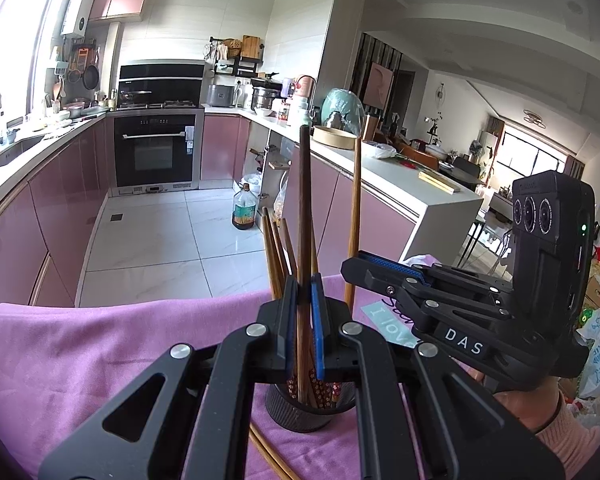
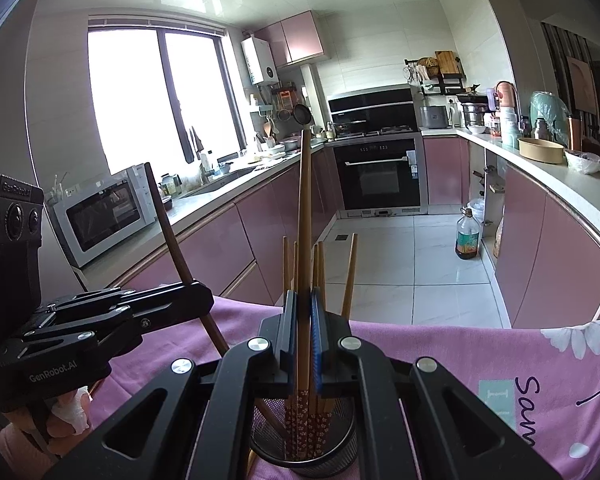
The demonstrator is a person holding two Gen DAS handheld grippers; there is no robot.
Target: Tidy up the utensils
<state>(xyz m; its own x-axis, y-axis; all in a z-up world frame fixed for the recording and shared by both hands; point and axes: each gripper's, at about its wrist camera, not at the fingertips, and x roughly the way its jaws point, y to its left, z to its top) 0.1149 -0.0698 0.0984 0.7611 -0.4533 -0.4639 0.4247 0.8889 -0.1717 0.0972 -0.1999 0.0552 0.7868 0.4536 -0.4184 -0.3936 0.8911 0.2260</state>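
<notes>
Pink cloth (image 1: 100, 344) underlies mesh cup (image 1: 300, 412); both grippers (image 1: 305, 320) (image 2: 303, 332) clamp slim, seemingly wooden chopsticks (image 1: 303, 208) (image 2: 305, 216).

Our two grippers crowd the black mesh cup (image 2: 300, 446) from opposite sides, left gripper (image 1: 304, 320) and right gripper (image 2: 304, 332) each clamped on an upright chopstick. Brown wooden chopsticks (image 2: 320, 276) fan out above the rim, blocking straight-down entry. Loose chopsticks (image 1: 268, 456) lie beside the base. Purple cloth (image 1: 100, 352) to our left is open.
</notes>
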